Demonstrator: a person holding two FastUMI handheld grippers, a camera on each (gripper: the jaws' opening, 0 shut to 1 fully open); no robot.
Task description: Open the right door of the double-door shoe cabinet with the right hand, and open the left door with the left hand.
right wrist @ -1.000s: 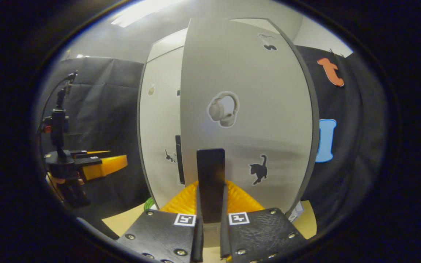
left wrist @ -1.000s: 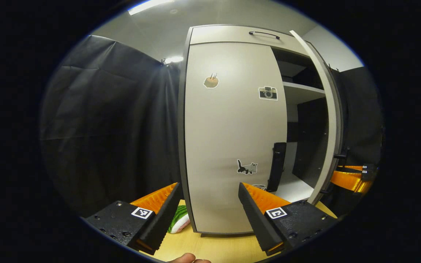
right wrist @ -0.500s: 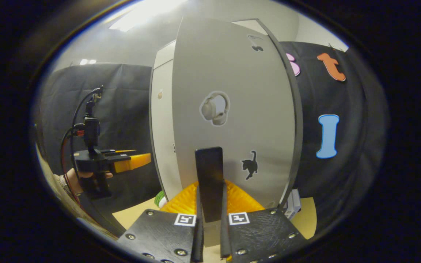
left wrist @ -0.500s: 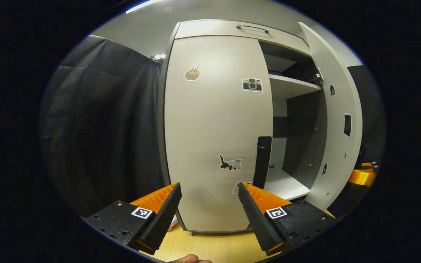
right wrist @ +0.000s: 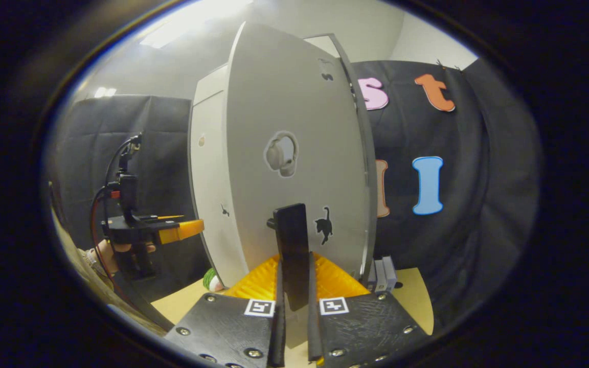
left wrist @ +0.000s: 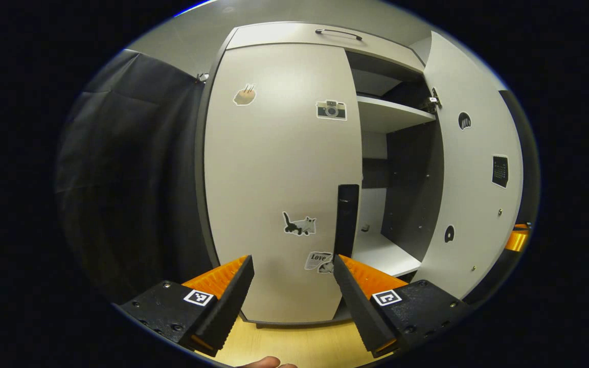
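Right claw [right wrist: 293,306] is clamped on the right door handle [right wrist: 292,245], both fingers pressing the dark vertical bar. Over the last second the right door [right wrist: 294,153] swings much further out: in the left gripper view it goes from edge-on to showing its inner face [left wrist: 473,168], with the shelves [left wrist: 391,112] and the dark interior exposed. So the right-door half looks about done; a bit more swing at most, then release.

Left claw [left wrist: 292,286] is wide, holding nothing. It has closed in on the cabinet, and the left door handle [left wrist: 347,220] now sits just above the right-hand finger, not yet between the two. The left door [left wrist: 274,179] is shut, flush with the frame. Next step, my read: shift slightly towards the handle, go in, pinch the bar, pull.

Edges and room:
- The left handle sits at the door's free edge, right next to the open gap. Easy to overshoot into the interior.
- The open right door stands well apart from the left handle, so no clash there.
- Black cloth [left wrist: 131,179] hangs just beside the hinge side; the left door swings towards it.
- Desk [left wrist: 294,345] is close below the cabinet base.
- In the right gripper view the left claw [right wrist: 182,231] and the hand [right wrist: 113,253] are off to the side, apart from the doors.
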